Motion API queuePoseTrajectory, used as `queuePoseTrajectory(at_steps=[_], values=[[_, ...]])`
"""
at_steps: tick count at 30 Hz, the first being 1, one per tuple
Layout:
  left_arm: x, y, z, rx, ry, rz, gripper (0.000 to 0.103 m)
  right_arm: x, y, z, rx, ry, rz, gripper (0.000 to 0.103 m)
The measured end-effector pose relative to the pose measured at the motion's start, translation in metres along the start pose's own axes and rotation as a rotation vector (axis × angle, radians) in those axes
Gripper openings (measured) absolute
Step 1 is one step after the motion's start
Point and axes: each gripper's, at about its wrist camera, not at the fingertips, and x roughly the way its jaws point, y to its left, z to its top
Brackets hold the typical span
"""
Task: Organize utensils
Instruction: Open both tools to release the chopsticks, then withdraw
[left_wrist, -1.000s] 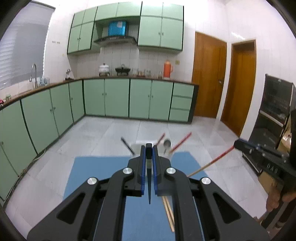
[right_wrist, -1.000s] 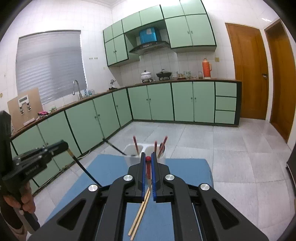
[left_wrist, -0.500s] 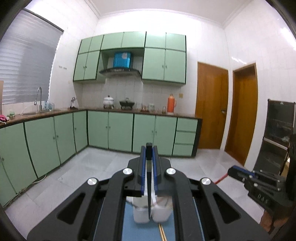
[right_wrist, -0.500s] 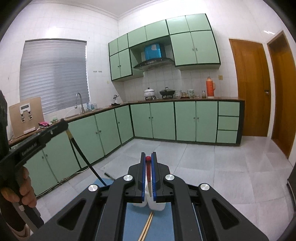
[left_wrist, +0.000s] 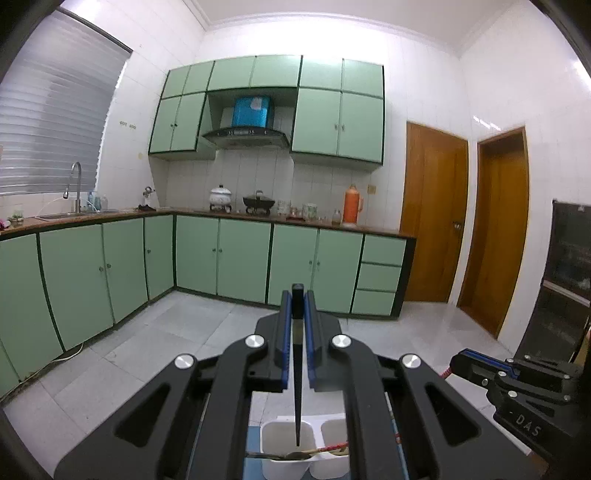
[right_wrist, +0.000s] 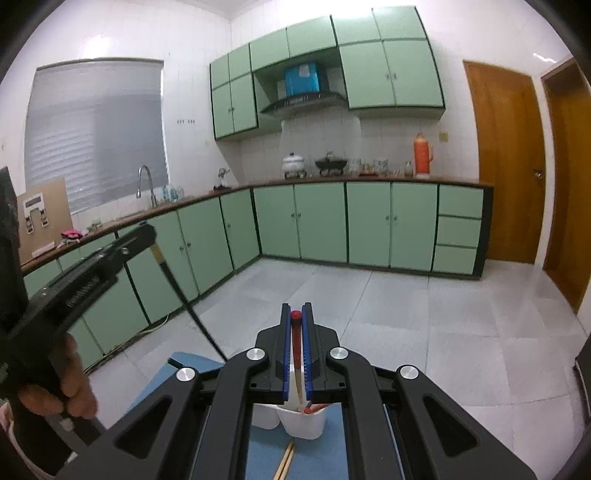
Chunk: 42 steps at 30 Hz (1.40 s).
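My left gripper (left_wrist: 297, 295) is shut on a black chopstick (left_wrist: 297, 387) that hangs point-down over the left cup of a white two-cup holder (left_wrist: 275, 467). My right gripper (right_wrist: 296, 315) is shut on a red-topped chopstick (right_wrist: 295, 343) whose pale lower end reaches into the right cup (right_wrist: 301, 424). The left gripper with its black chopstick (right_wrist: 184, 295) also shows in the right wrist view (right_wrist: 110, 254). The right gripper shows at the right of the left wrist view (left_wrist: 517, 380). A spoon and red-handled utensils lie across the holder (left_wrist: 299, 453).
The holder stands on a blue mat (right_wrist: 325, 458). Two wooden chopsticks (right_wrist: 286, 459) lie on the mat in front of the holder. Green cabinets (left_wrist: 240, 258) and a tiled floor (right_wrist: 424, 314) fill the background.
Both grippers have risen and tipped upward, so the chopsticks now hang nearly vertical with their tips at the holder's cups. The mat has mostly dropped out of view.
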Motion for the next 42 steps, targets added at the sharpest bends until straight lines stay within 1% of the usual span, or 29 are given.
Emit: queuePoseTrajectory(at_steps=[4,7,9,10,11,12,13,14,16,18,19,21,23,25,28,33,36,38,39,42], values=[[0.021,0.005,-0.017,0.008,0.048,0.001,0.006,0.018,-0.001,-0.009,0.01,0.031,0.022,0.005],[0.033,0.007,-0.033,0.011,0.114,-0.002,0.006,0.029,-0.007,-0.013,0.026,0.063,0.048,0.006],[0.037,0.012,-0.04,0.01,0.147,-0.008,0.009,0.032,-0.007,-0.016,0.035,0.075,0.058,0.007],[0.036,0.013,-0.042,0.01,0.154,-0.01,0.012,0.032,-0.009,-0.018,0.046,0.076,0.059,0.009],[0.035,0.016,-0.044,0.011,0.16,-0.006,0.028,0.031,-0.012,-0.02,0.056,0.077,0.058,0.017],[0.031,0.018,-0.044,0.009,0.157,-0.003,0.047,0.027,-0.015,-0.022,0.069,0.071,0.049,0.022],[0.025,0.02,-0.045,0.009,0.147,-0.004,0.052,0.026,-0.018,-0.023,0.074,0.065,0.043,0.023],[0.021,0.021,-0.045,0.014,0.141,-0.004,0.053,0.021,-0.02,-0.025,0.077,0.057,0.034,0.024],[0.011,0.021,-0.044,0.031,0.13,-0.003,0.056,0.012,-0.023,-0.027,0.077,0.041,0.01,0.03],[-0.009,0.023,-0.044,0.035,0.104,-0.003,0.065,-0.002,-0.025,-0.033,0.073,0.023,-0.028,0.036],[-0.02,0.025,-0.044,0.035,0.088,-0.001,0.067,-0.008,-0.025,-0.037,0.075,0.018,-0.038,0.039],[-0.039,0.027,-0.046,0.036,0.067,0.007,0.075,-0.024,-0.026,-0.046,0.083,0.003,-0.058,0.047],[-0.059,0.03,-0.049,0.028,0.053,0.009,0.079,-0.036,-0.025,-0.055,0.085,-0.002,-0.069,0.049],[-0.076,0.034,-0.055,0.016,0.052,0.01,0.081,-0.047,-0.023,-0.066,0.082,-0.001,-0.084,0.053],[-0.092,0.038,-0.067,0.013,0.073,0.027,0.082,-0.064,-0.017,-0.086,0.075,0.005,-0.103,0.059],[-0.115,0.048,-0.106,0.002,0.162,0.044,0.087,-0.081,-0.005,-0.134,0.088,0.064,-0.122,0.065],[-0.122,0.051,-0.134,0.01,0.242,0.048,0.089,-0.085,0.002,-0.161,0.101,0.107,-0.139,0.068],[-0.126,0.053,-0.159,0.016,0.315,0.047,0.089,-0.085,0.006,-0.184,0.123,0.15,-0.126,0.07],[-0.128,0.053,-0.169,0.023,0.344,0.047,0.089,-0.084,0.011,-0.197,0.121,0.177,-0.138,0.072],[-0.136,0.058,-0.2,0.057,0.43,0.058,0.089,-0.081,0.02,-0.221,0.11,0.231,-0.134,0.072]])
